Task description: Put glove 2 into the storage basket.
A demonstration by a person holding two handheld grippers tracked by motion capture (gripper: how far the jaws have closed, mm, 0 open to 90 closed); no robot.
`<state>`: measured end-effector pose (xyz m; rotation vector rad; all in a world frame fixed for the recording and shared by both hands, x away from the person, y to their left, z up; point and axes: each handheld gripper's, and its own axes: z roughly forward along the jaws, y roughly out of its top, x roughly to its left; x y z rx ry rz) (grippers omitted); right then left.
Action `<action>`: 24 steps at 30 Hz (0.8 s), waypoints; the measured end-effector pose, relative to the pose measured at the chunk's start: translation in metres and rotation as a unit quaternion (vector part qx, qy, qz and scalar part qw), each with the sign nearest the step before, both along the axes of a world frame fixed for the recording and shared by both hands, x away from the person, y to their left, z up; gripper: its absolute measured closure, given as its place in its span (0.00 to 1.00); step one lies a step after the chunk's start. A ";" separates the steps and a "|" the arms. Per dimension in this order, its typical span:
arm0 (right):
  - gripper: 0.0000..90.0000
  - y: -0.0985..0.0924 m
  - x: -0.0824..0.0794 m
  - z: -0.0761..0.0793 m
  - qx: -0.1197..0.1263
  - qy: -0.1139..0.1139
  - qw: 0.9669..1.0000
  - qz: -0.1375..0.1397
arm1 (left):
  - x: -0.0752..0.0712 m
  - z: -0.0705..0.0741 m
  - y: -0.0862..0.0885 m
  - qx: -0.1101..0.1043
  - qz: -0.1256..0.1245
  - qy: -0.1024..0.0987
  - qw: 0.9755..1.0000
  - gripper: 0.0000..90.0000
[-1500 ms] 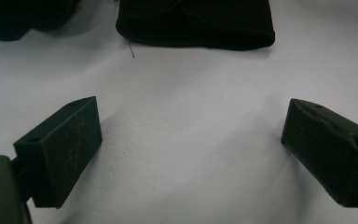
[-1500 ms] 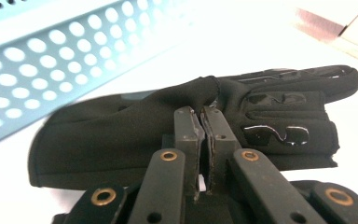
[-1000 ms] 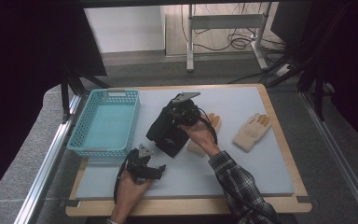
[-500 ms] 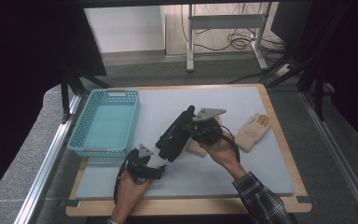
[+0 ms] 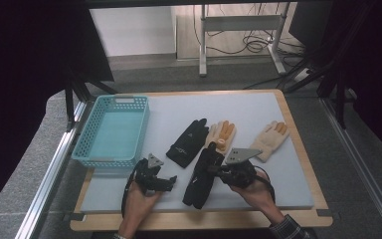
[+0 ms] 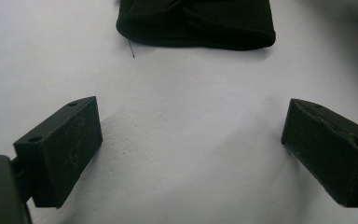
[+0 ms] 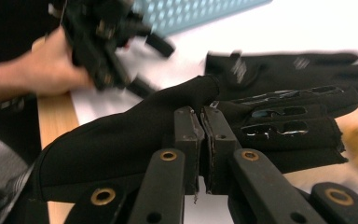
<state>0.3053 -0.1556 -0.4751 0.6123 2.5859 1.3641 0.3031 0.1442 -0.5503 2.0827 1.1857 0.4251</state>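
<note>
The black glove (image 5: pixel 202 174) is the item in hand: it sits pinched in my right gripper (image 5: pixel 218 169) at the near middle of the table (image 5: pixel 258 107), its cuff end trailing onto the mat toward me. In the right gripper view the jaws stand pressed together on a fold of the fabric near the thumb. Compared with a second ago, the glove has travelled from beside the blue basket (image 5: pixel 112 130) back toward the front edge, uncovering a second black glove (image 5: pixel 187 143) and an orange-fingered glove (image 5: pixel 222 133) lying flat; a cream glove (image 5: pixel 271 140) lies well apart to the right. I judge this as a pull-clear or repositioning step, not a deposit into the basket, which holds nothing yet. My left gripper (image 5: pixel 165 181) rests near the front edge, jaws spread wide over bare mat, gripping nothing, with the glove's cuff (image 6: pixel 196 23) just ahead.
</note>
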 end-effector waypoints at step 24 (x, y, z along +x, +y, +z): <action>0.92 -0.035 0.040 -0.049 -0.042 0.061 0.988 -0.138 | 0.000 0.000 0.000 0.000 0.000 0.000 1.000 0.06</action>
